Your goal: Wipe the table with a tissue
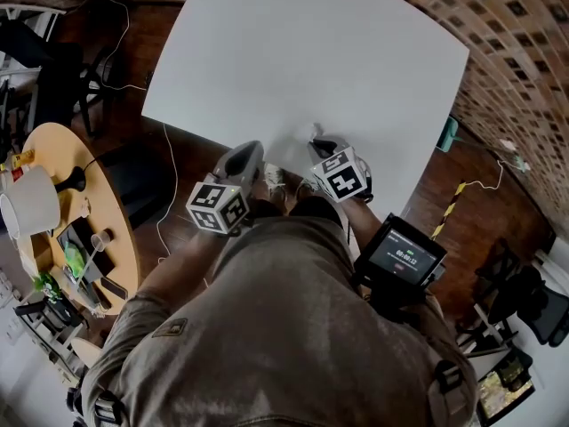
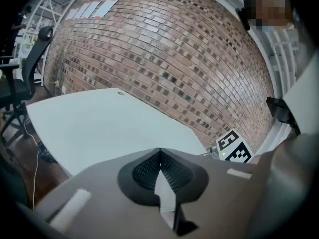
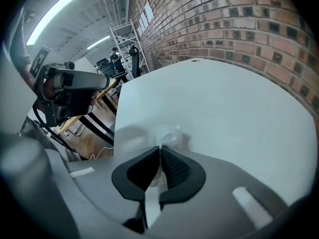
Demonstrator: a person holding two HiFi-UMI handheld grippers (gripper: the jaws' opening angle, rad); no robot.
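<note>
The large white table (image 1: 311, 52) fills the upper middle of the head view. Over its near edge my right gripper (image 1: 317, 138) is shut on a small crumpled white tissue (image 3: 168, 135), which sticks out past the fingertips just above the table top (image 3: 224, 108). The right gripper view shows the jaws (image 3: 160, 151) pinched together on it. To its left, at the table's near edge, my left gripper (image 1: 250, 155) is also shut, and nothing shows between its pads (image 2: 158, 153). It points across the table (image 2: 99, 128) toward the brick wall.
A round wooden side table (image 1: 116, 229) at the left carries a white pot (image 1: 31, 203), cups and a phone. Cables run over the floor beside it. A teal object (image 1: 446, 134) hangs at the white table's right edge. Office chairs stand at both sides.
</note>
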